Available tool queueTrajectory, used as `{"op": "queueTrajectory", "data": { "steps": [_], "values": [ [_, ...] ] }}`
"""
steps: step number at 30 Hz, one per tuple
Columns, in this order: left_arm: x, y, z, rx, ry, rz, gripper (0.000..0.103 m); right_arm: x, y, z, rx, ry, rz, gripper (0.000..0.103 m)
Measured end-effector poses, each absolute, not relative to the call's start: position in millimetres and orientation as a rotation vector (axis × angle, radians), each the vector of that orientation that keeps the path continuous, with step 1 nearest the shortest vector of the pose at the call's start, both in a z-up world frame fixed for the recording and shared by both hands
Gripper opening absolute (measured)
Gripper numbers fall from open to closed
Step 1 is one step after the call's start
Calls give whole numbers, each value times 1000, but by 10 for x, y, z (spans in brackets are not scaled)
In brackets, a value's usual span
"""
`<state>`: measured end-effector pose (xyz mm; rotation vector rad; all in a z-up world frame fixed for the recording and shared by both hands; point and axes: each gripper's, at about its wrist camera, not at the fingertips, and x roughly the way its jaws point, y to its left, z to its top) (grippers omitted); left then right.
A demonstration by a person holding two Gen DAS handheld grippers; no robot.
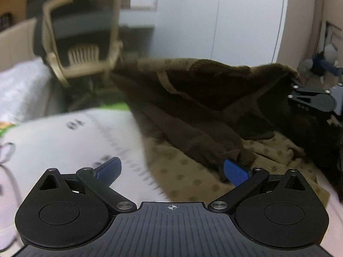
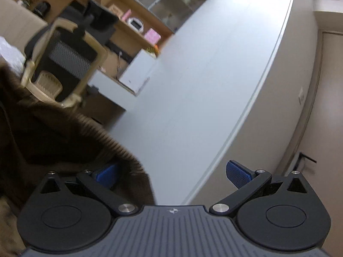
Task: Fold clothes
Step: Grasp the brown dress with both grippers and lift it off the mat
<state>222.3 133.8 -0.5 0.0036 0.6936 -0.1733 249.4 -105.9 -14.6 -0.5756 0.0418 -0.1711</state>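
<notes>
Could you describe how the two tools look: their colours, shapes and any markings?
Both look alike. The left tool has a matte black body with a ribbed dark plate, two round black discs, black link arms with silver screws, blue textured pads, and a small white crosshair mark. The right tool shows the same build, with a small white emblem instead.

Dark brown garment (image 1: 193, 107); tan dotted cloth (image 1: 193, 177); blue pads (image 1: 235, 171); beige chair (image 1: 81, 42).
</notes>
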Motion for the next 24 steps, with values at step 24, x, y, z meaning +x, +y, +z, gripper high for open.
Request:
{"op": "queueTrajectory", "data": {
  "steps": [24],
  "values": [
    [3138,1513,-132,167,525,115,103,2705,-869,-505,-761,63,33,103]
  ]
}}
